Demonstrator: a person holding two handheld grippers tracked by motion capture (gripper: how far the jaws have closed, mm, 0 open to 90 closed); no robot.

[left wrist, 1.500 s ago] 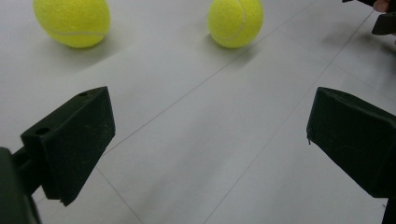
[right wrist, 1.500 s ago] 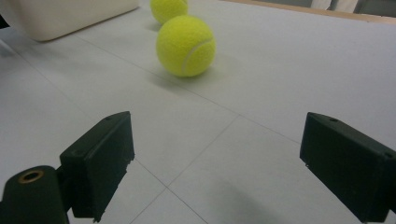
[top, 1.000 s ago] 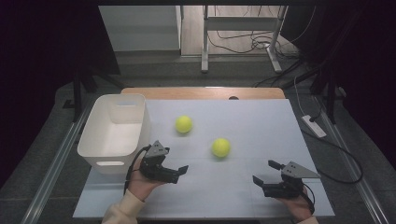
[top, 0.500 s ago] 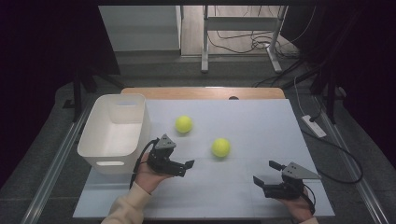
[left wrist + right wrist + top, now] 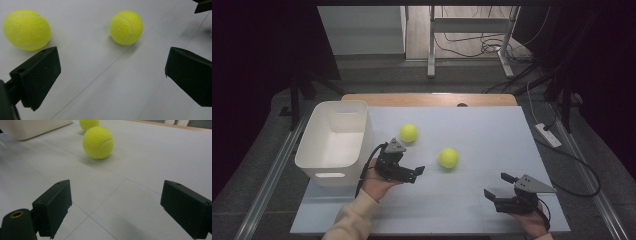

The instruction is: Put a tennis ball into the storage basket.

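Nothing binned yet: two balls on table, bin at 9 o'clock. Left gripper nearest, right gripper back; jaws apart, empty.

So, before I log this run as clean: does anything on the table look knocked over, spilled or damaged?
Nothing stands out. The white bin stands upright, two tennis balls rest intact on the table, and both grippers are open.
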